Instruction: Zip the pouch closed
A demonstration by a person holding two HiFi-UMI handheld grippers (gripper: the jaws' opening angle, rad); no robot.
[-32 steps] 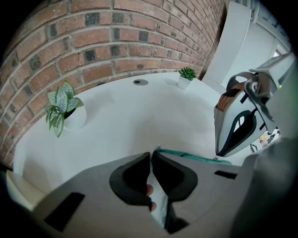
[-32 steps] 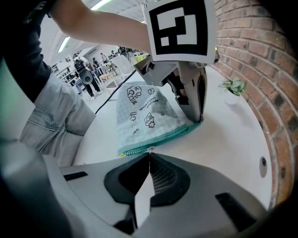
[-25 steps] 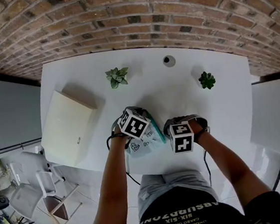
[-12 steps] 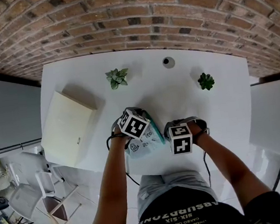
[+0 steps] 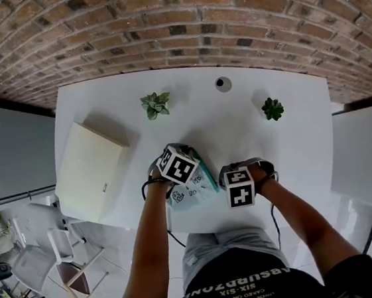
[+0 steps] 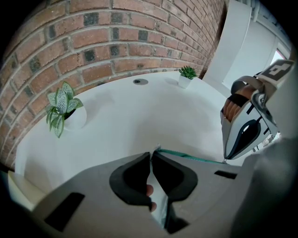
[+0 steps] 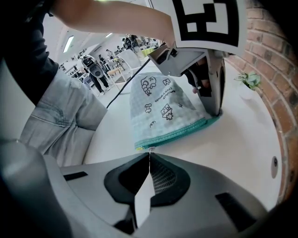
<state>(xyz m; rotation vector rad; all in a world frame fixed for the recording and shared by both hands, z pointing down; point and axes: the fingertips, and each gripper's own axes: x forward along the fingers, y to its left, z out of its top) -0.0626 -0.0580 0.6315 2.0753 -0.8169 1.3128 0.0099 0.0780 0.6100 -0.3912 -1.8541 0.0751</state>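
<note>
A pale pouch [image 7: 166, 103] with doodle prints and a green zipper edge lies near the front edge of the white table [image 5: 237, 126]. In the head view the pouch [image 5: 192, 190] shows between the two marker cubes. My left gripper [image 6: 152, 156] is shut on one end of the pouch, and the green zipper [image 6: 191, 157] runs away from its jaws toward the right gripper [image 6: 246, 131]. My right gripper [image 7: 149, 155] is shut on the small zipper pull [image 7: 149, 149] at the pouch's other end. Along the stretch I can see, the zipper looks closed. The left gripper [image 7: 208, 81] stands at the far corner.
A cream box [image 5: 88, 168] lies at the table's left. Two small potted plants [image 5: 155, 104] [image 5: 273, 108] and a small round dark fitting [image 5: 223, 84] sit toward the back, with a brick wall behind. The table's front edge is right behind the pouch.
The right gripper has tilted and shifted very slightly. The left gripper and the pouch have stayed where they were.
</note>
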